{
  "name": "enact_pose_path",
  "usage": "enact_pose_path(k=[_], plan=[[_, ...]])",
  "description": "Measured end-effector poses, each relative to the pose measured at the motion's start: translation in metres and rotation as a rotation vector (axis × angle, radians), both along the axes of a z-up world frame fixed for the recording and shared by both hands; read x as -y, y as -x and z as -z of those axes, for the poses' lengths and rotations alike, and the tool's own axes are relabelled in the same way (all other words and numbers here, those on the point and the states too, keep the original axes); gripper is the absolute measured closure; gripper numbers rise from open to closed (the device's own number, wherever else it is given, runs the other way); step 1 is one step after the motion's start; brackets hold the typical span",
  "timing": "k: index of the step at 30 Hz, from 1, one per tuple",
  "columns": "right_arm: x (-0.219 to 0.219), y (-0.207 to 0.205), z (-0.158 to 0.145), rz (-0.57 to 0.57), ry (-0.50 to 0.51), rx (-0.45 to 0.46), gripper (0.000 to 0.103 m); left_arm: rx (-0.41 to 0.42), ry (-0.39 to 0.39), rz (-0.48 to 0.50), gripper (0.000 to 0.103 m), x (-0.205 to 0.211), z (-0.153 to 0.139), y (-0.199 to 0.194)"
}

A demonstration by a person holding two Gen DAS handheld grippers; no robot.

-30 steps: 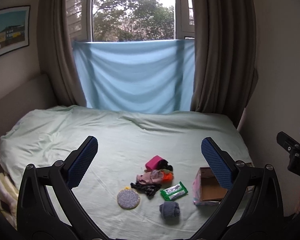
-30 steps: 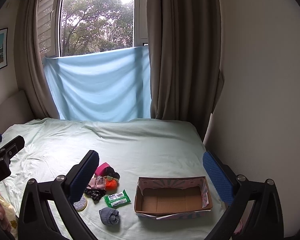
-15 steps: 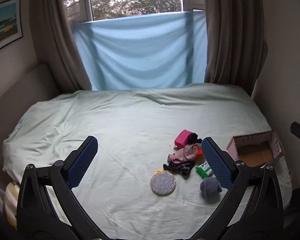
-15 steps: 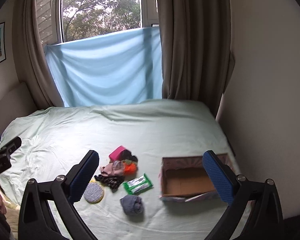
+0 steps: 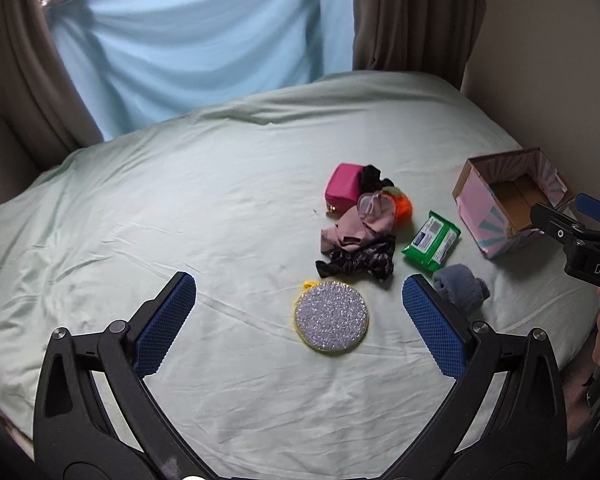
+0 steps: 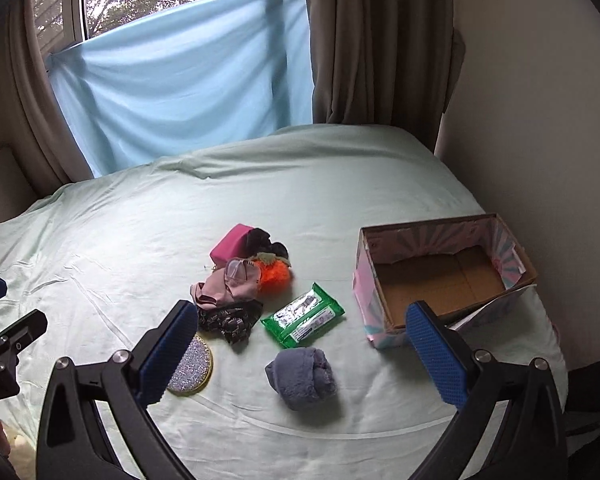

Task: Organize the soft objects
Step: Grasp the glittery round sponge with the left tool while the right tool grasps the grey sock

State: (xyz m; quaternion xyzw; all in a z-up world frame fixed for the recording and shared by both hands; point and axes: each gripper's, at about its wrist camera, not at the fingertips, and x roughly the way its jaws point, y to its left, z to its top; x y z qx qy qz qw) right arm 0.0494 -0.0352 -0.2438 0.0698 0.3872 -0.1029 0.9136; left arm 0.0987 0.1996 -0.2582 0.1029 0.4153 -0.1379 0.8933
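Lying in a loose cluster on the pale green bedsheet [image 6: 148, 240], the soft objects sit left of an open cardboard box [image 6: 440, 280].

Nearest the box is a green wipes packet [image 6: 302, 316], with a rolled grey-blue fleece sock [image 6: 302, 376] just in front of it. Farther from the box, an orange fluffy toy [image 6: 274, 274] touches a crumpled pink cloth [image 6: 224, 286], which overlaps a black patterned fabric [image 6: 232, 320]; a magenta pouch [image 6: 230, 246] and a dark bundle [image 6: 266, 242] lie behind them. A round glittery disc [image 5: 331, 322] rests farthest from the box, apart from the pile. Above the sheet, the left gripper [image 5: 298, 316] hangs spread wide around the disc, holding nothing. The right gripper [image 6: 300, 352] is equally wide and empty, its fingers either side of the sock without touching it.
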Motion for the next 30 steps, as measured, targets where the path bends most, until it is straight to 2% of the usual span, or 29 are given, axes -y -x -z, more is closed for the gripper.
enact_pose_path(k=[9, 15, 17, 20, 23, 30], plan=[[-0.013, -0.015, 0.124, -0.003, 0.052, -0.075, 0.000, -0.069, -0.018, 0.098, 0.001, 0.027, 0.140, -0.026], [-0.007, -0.024, 0.181, -0.004, 0.039, -0.105, 0.004, -0.098, -0.027, 0.085, 0.001, 0.041, 0.200, -0.041], [-0.007, -0.027, 0.192, -0.005, 0.053, -0.114, 0.004, -0.100, -0.034, 0.072, 0.001, 0.043, 0.213, -0.044], [-0.004, -0.030, 0.203, 0.000, 0.022, -0.126, 0.011, -0.100, -0.048, 0.055, 0.001, 0.045, 0.227, -0.045], [-0.008, -0.035, 0.210, -0.012, 0.004, -0.134, 0.016, -0.132, -0.043, 0.050, 0.007, 0.045, 0.238, -0.048], [-0.023, -0.048, 0.221, -0.050, 0.069, -0.163, 0.019, -0.146, -0.036, 0.057, 0.011, 0.045, 0.243, -0.050]])
